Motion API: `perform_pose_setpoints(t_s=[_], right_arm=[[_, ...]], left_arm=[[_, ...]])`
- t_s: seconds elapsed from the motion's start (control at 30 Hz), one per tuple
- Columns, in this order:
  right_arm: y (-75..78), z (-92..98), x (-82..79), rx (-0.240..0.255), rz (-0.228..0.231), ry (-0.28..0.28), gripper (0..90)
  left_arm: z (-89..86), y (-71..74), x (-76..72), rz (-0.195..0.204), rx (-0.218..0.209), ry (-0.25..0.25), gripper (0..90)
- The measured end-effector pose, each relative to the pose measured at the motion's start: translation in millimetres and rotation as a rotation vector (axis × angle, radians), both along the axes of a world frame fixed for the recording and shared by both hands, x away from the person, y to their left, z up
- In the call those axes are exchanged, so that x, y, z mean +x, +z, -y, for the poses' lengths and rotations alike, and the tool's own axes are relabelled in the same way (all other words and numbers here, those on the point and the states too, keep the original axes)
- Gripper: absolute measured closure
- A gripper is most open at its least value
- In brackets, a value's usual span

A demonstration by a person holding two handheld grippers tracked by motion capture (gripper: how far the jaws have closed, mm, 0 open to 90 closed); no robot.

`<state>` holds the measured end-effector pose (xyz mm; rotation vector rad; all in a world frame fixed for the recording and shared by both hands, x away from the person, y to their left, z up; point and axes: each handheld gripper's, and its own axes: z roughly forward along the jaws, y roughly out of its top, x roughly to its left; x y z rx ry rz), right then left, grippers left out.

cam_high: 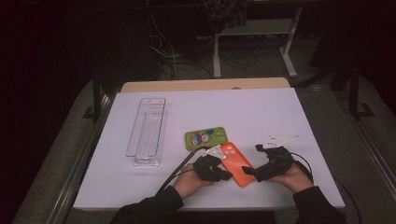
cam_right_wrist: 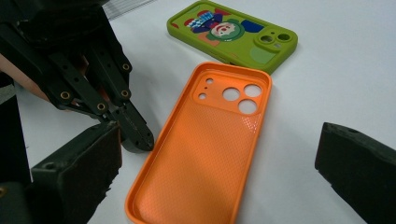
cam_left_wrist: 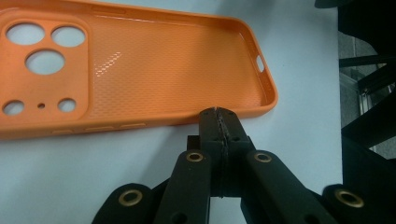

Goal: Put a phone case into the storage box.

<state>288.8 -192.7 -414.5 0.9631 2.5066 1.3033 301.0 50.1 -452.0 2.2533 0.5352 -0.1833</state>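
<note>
At the far left of the white table (cam_high: 280, 107) lies a clear plastic tray (cam_high: 147, 130), empty as far as the high view tells and well apart from the work. Nearer the middle lies a green phone case (cam_high: 206, 138) with a cartoon print, camera bump up. Just beside it, towards the person, the orange phone case (cam_high: 236, 163) lies flat with its open inside upward and its camera holes towards the green one.

The left hand-held gripper (cam_high: 226, 176) has its jaws pressed together with nothing between them; its tip sits right at the long edge of the orange case, touching or almost so. The right hand-held gripper (cam_high: 250, 170) stands with its jaws spread wide on either side of the case's near end, not pressing on it.

The step in hand looks like steadying or nudging the orange case with the closed left tip. Next, the right jaws would likely have to come down over a side wall and close on the thin rim without sliding the case off.
</note>
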Motion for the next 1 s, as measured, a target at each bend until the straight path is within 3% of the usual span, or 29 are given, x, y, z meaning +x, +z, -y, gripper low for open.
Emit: perform_pose_setpoints(t_s=[0.13,0.17,0.27,0.3,0.33,0.37,0.4,0.43,0.47,0.63,0.77,0.83,1.0], right_arm=[[-0.2,0.5,0.0,0.001,0.003,0.001,0.0],[-0.3,0.9,0.2,0.001,0.002,0.0,0.0],[-0.2,1.0,-0.1,0.001,-0.001,-0.001,0.0],[-0.5,0.7,-0.3,0.001,-0.002,-0.001,0.0],[-0.5,0.7,-0.3,0.001,-0.002,-0.001,0.0],[-0.8,0.5,-0.4,0.0,-0.004,-0.001,0.0],[-0.8,0.5,-0.4,0.0,-0.004,-0.001,0.0],[-1.0,0.3,-0.2,-0.002,0.001,0.0,0.0],[-1.0,0.3,-0.2,-0.002,0.001,0.0,0.0],[-1.5,-0.3,-0.4,-0.012,-0.003,-0.004,0.0],[-1.9,-0.9,-0.6,-0.018,-0.009,-0.01,0.0],[-2.6,-0.6,-0.8,-0.025,-0.006,-0.017,0.0],[-2.7,0.3,-0.6,-0.028,-0.014,-0.049,0.0]], left_arm=[[-5.6,5.8,0.6,0.023,-0.005,0.004,89.7],[-14.1,14.0,2.7,0.056,-0.011,0.008,89.4],[-24.1,21.7,5.0,0.089,-0.011,0.014,82.7],[-29.6,25.2,6.5,0.094,-0.012,0.019,75.9],[-34.9,27.7,7.8,0.1,-0.015,0.03,75.9],[-40.7,30.2,9.5,0.109,-0.005,0.04,67.7],[-44.8,31.7,10.7,0.11,-0.006,0.046,67.7],[-51.6,34.0,11.3,0.102,-0.011,0.061,59.9],[-57.0,35.7,12.2,0.112,-0.013,0.07,59.9],[-80.1,43.0,12.9,0.157,-0.012,0.071,38.8],[-90.5,44.9,11.2,0.186,-0.017,0.087,25.6],[-93.3,44.8,11.7,0.192,-0.016,0.087,12.2],[-91.2,43.2,10.0,0.198,-0.035,0.072,1.2]])
